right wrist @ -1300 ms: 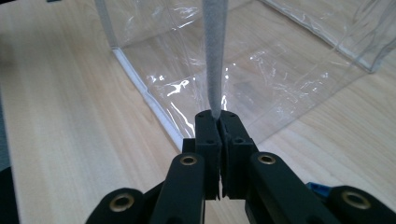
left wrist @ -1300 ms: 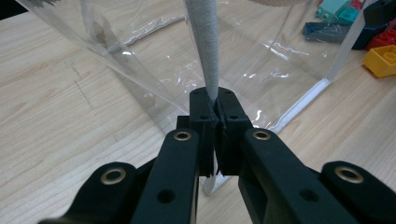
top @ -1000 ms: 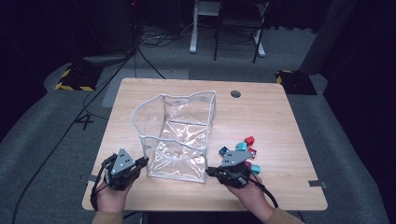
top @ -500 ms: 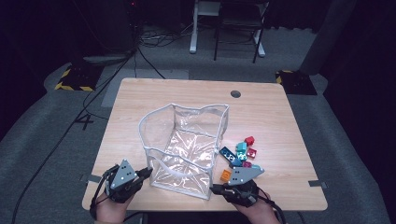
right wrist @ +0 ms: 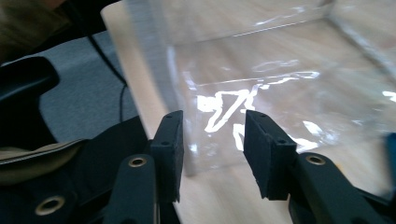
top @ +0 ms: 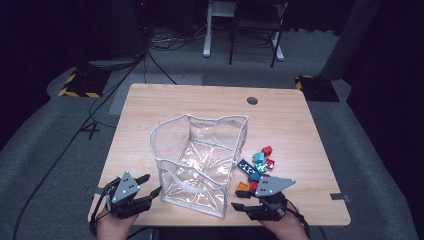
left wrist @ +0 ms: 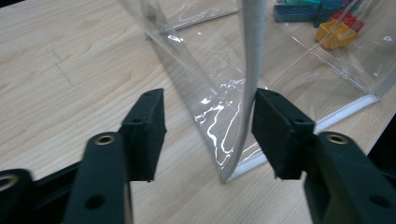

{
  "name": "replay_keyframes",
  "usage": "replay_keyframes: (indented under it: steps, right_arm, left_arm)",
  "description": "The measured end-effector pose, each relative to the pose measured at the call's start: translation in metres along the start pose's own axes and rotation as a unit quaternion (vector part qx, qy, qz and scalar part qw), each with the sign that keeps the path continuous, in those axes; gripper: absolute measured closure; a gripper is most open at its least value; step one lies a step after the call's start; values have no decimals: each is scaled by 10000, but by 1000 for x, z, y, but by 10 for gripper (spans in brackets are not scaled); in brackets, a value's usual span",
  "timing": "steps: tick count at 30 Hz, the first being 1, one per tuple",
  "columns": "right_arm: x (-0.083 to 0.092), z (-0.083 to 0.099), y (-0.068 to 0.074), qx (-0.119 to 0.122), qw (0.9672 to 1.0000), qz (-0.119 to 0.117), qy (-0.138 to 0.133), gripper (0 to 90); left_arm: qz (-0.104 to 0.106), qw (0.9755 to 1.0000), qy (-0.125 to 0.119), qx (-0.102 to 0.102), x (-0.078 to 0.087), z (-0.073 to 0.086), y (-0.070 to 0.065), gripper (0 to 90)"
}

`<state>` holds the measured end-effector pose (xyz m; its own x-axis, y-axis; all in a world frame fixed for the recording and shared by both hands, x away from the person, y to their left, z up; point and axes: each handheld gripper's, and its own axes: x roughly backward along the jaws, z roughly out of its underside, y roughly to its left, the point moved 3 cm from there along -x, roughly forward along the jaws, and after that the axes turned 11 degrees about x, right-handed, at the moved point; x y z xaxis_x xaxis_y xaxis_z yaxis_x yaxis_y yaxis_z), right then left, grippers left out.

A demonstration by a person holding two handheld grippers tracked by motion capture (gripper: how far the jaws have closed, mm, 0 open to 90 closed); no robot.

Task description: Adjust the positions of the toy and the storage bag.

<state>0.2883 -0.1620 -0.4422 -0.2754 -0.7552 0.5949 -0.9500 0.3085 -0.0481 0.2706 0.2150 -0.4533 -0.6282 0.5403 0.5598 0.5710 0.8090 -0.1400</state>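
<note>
High view showed one clear plastic bag at frame centre, mouth upward, long axis running toward the top; left gripper and right gripper, two in all, had just been opening, empty.

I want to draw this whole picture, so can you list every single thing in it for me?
clear bag: one, see-through plastic with white edging, standing open in the middle of the table
toy blocks: a small heap, red, teal, dark blue, orange, on the table right of the bag; number too small to tell
table: one, light wood, with a round hole near its far edge
chair and desk legs: white and dark, on the grey floor behind the table
left tongs: black, jaws open, at the bag's near left corner
right tongs: black, jaws apart, at the bag's near right corner
</note>
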Motion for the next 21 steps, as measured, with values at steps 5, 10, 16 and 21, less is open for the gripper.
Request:
replay_keyframes:
  steps: [5,10,16,21]
  right_arm:
    - [24,8,-22,-234,9994,253,-87,523]
    - [41,18,-49,-409,9968,688,1,509]
    - [48,31,-89,-675,9912,1125,169,501]
    - [42,45,-134,-1020,9821,1500,504,478]
  left_arm:
    - [-146,9998,87,111,4,9,13,379]
    - [-527,9975,310,363,-8,17,35,369]
    - [-1082,9917,560,403,-34,23,60,371]
    - [-1086,9901,748,477,-52,28,69,372]
